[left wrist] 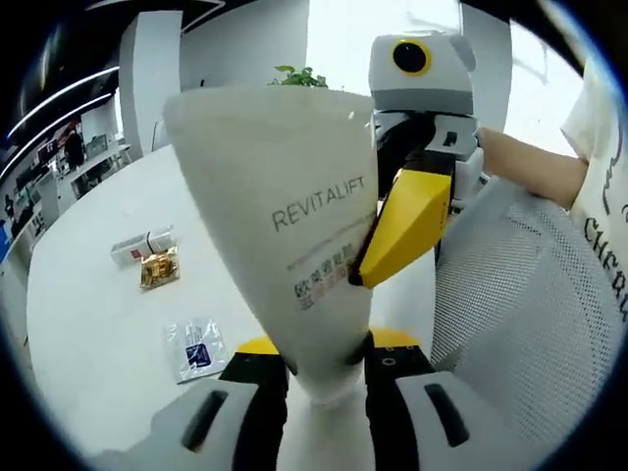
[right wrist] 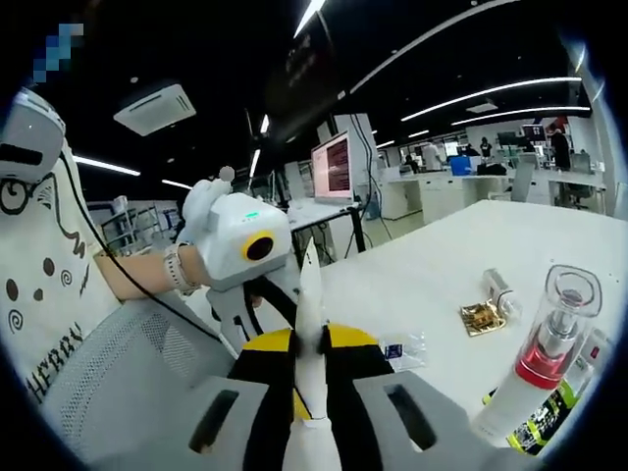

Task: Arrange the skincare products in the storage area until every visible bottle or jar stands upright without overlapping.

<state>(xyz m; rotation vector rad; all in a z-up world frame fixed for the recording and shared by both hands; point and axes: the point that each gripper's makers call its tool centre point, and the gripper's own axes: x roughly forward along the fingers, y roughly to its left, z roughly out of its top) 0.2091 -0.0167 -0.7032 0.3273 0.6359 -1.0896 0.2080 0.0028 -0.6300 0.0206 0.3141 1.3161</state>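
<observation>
A white REVITALIFT tube (left wrist: pixel 285 216) stands wide end up in the left gripper view, its narrow end pinched between the jaws of my left gripper (left wrist: pixel 329 361). My right gripper (left wrist: pixel 391 240) reaches in from the right, and its yellow jaw presses on the tube's side edge. In the right gripper view the tube (right wrist: pixel 310 294) shows edge-on as a thin white strip, with my right gripper (right wrist: pixel 312 365) shut on it. The left gripper (right wrist: pixel 257 294) sits just behind it, held in a hand. A pump bottle (right wrist: pixel 549 353) with pink content and a clear cap stands upright on the table at right.
A white mesh basket (left wrist: pixel 520 314) lies close under the grippers, also seen as mesh basket (right wrist: pixel 128 363). On the white table (left wrist: pixel 98 294) lie a gold sachet (left wrist: pixel 159 269), a small white pack (left wrist: pixel 142 243) and a clear sachet (left wrist: pixel 199 346). A person's forearm (left wrist: pixel 530 167) is at right.
</observation>
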